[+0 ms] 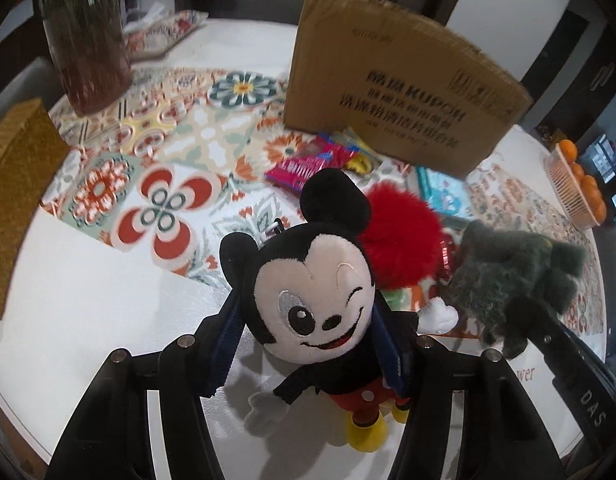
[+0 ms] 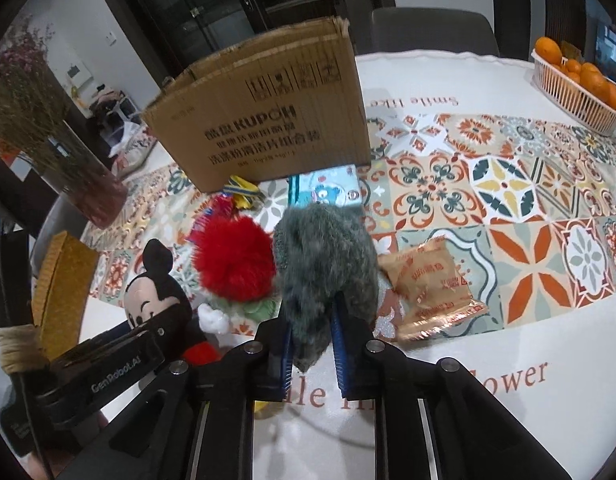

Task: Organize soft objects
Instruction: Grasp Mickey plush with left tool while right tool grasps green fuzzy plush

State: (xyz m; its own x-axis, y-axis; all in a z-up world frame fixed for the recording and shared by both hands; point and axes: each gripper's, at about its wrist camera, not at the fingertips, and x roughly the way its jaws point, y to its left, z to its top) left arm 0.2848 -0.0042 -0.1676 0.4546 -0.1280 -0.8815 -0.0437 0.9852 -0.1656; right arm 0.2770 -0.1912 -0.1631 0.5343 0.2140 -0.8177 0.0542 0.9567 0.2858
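My left gripper [image 1: 308,316] is shut on a Mickey Mouse plush [image 1: 316,300], held by its head above the white table. My right gripper [image 2: 312,340] is shut on a grey-green furry plush [image 2: 328,272]; that plush also shows in the left wrist view [image 1: 508,280], to the right of Mickey. A red fluffy pom-pom [image 2: 236,260] lies on the table between the two plushes and also shows in the left wrist view [image 1: 404,240]. Mickey also shows at the left of the right wrist view [image 2: 152,296]. A cardboard box [image 2: 268,112] stands behind them.
A woven yellow basket [image 1: 16,200] sits at the left edge. A vase of dried flowers [image 2: 52,140] stands at the back left. A snack packet [image 2: 428,288], a blue booklet [image 2: 332,188] and coloured packets [image 1: 308,164] lie on the patterned cloth. A basket of oranges [image 2: 580,84] sits far right.
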